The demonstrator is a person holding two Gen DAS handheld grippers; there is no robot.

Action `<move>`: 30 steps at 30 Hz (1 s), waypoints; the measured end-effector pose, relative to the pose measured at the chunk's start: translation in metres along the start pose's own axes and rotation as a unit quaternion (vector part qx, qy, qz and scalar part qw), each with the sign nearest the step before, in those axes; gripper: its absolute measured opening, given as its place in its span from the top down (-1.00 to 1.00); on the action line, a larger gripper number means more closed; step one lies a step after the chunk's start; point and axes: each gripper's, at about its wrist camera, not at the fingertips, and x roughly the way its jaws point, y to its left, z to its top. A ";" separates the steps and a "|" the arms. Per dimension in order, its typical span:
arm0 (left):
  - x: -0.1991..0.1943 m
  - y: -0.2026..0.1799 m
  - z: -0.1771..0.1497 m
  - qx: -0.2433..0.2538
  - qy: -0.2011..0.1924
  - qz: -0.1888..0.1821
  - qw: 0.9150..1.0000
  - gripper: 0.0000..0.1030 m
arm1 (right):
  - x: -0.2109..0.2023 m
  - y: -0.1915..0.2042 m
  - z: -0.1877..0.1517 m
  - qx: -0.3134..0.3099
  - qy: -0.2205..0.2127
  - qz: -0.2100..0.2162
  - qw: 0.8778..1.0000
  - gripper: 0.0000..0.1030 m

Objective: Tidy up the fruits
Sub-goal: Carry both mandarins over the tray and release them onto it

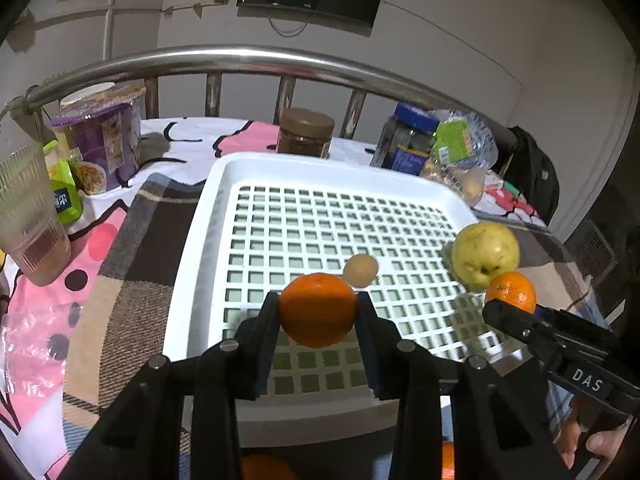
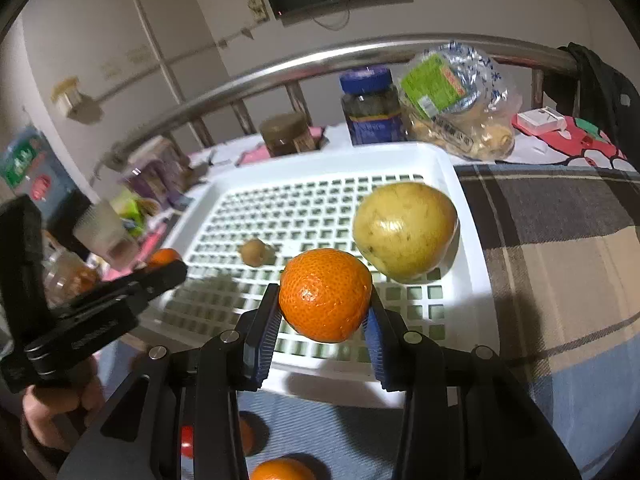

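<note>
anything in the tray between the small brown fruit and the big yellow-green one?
No, just bare white grid between the small brown fruit and the yellow-green fruit. Clearest in the right wrist view, also visible in the left.

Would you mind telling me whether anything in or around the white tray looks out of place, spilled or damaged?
Nothing stands out. The white tray lies flat on the blanket, holding a pear and a small brown fruit. Each gripper, left and right, is closed on an intact orange above it. No spills.

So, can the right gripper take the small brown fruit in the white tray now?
Probably not yet: the right gripper is shut on an orange. The small brown fruit lies uncovered in the tray, so the path looks free afterwards.
</note>
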 end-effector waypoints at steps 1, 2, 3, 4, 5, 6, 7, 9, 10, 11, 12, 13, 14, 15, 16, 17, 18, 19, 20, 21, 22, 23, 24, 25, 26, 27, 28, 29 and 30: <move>0.003 0.000 -0.001 0.000 0.004 0.000 1.000 0.23 | 0.005 -0.001 -0.001 -0.001 0.006 -0.007 1.000 0.26; 0.006 0.001 -0.002 -0.001 0.008 0.002 1.000 0.23 | 0.009 -0.002 -0.002 -0.001 0.010 -0.012 1.000 0.26; 0.008 0.002 -0.003 -0.001 0.010 0.003 1.000 0.23 | 0.012 -0.002 -0.003 -0.003 0.014 -0.016 1.000 0.26; 0.010 0.002 -0.003 -0.001 0.012 0.006 1.000 0.23 | 0.014 -0.002 -0.004 -0.006 0.017 -0.019 1.000 0.26; 0.012 0.002 -0.004 0.000 0.013 0.010 1.000 0.23 | 0.018 -0.002 -0.005 -0.008 0.021 -0.024 0.999 0.26; 0.014 0.003 -0.004 0.000 0.015 0.013 1.000 0.23 | 0.020 -0.003 -0.005 -0.009 0.023 -0.028 0.999 0.26; 0.016 0.003 -0.005 0.000 0.018 0.015 1.000 0.23 | 0.022 -0.003 -0.006 -0.011 0.026 -0.030 0.999 0.26; 0.020 0.005 -0.006 -0.002 0.024 0.018 1.000 0.23 | 0.025 -0.002 -0.007 -0.013 0.031 -0.032 0.999 0.26; 0.021 0.005 -0.007 -0.002 0.026 0.020 0.999 0.23 | 0.027 -0.003 -0.008 -0.015 0.033 -0.035 0.999 0.26; 0.022 0.004 -0.007 0.002 0.025 0.025 0.999 0.23 | 0.029 -0.002 -0.008 -0.016 0.034 -0.038 0.999 0.26; 0.023 0.003 -0.008 0.005 0.024 0.028 0.999 0.23 | 0.030 -0.003 -0.008 -0.017 0.035 -0.038 0.999 0.26; 0.023 0.003 -0.008 0.006 0.023 0.030 0.999 0.23 | 0.031 -0.003 -0.008 -0.017 0.033 -0.037 0.999 0.25; 0.023 0.002 -0.008 0.006 0.022 0.031 0.999 0.22 | 0.031 -0.003 -0.007 -0.016 0.033 -0.036 0.999 0.25; 0.023 0.002 -0.008 0.005 0.020 0.032 0.999 0.22 | 0.031 -0.003 -0.007 -0.017 0.032 -0.036 0.999 0.23; 0.022 0.002 -0.008 0.005 0.020 0.033 0.999 0.22 | 0.031 -0.003 -0.008 -0.018 0.031 -0.036 0.999 0.15; 0.022 0.002 -0.008 0.004 0.020 0.032 0.999 0.21 | 0.031 -0.003 -0.008 -0.018 0.029 -0.033 0.999 0.06; 0.020 0.002 -0.008 0.004 0.017 0.030 0.999 0.17 | 0.029 -0.003 -0.009 -0.016 0.027 -0.031 0.999 -0.14; 0.019 0.002 -0.007 0.004 0.014 0.031 0.999 0.04 | 0.026 -0.003 -0.009 -0.013 0.020 -0.030 0.999 -0.27; 0.015 0.001 -0.006 0.005 0.007 0.033 0.999 -0.06 | 0.019 -0.003 -0.008 -0.011 0.008 -0.027 1.000 -0.30; 0.010 0.000 -0.005 0.006 -0.002 0.035 0.999 -0.26 | 0.014 -0.003 -0.008 -0.011 0.000 -0.024 1.000 -0.32; 0.005 -0.001 -0.004 0.007 -0.012 0.038 0.999 -0.49 | 0.009 -0.003 -0.007 -0.010 -0.008 -0.022 1.000 -0.33; -0.001 -0.002 -0.002 0.007 -0.026 0.042 0.999 -0.60 | 0.001 -0.003 -0.005 -0.007 -0.020 -0.017 1.000 -0.35; -0.007 -0.004 0.000 0.008 -0.038 0.046 0.998 -0.76 | -0.005 -0.004 -0.005 -0.005 -0.029 -0.014 0.999 -0.43; -0.013 -0.006 0.001 0.010 -0.052 0.049 0.997 -0.79 | -0.015 -0.004 -0.004 -0.001 -0.044 -0.012 0.999 -0.53; -0.020 -0.008 0.003 0.015 -0.061 0.050 0.997 -0.80 | -0.020 -0.005 -0.003 0.001 -0.053 -0.012 0.999 -0.57; -0.025 -0.011 0.005 0.020 -0.067 0.050 0.996 -0.81 | -0.029 -0.005 -0.003 0.003 -0.066 -0.011 0.998 -0.61; -0.031 -0.014 0.007 0.024 -0.073 0.049 0.996 -0.84 | -0.035 -0.004 -0.002 0.004 -0.074 -0.010 0.997 -0.62; -0.038 -0.016 0.008 0.028 -0.080 0.049 0.995 -0.86 | -0.042 -0.003 -0.001 0.005 -0.084 -0.008 0.996 -0.63; -0.045 -0.018 0.008 0.031 -0.090 0.050 0.994 -0.91 | -0.051 -0.003 -0.002 0.006 -0.095 -0.004 0.995 -0.66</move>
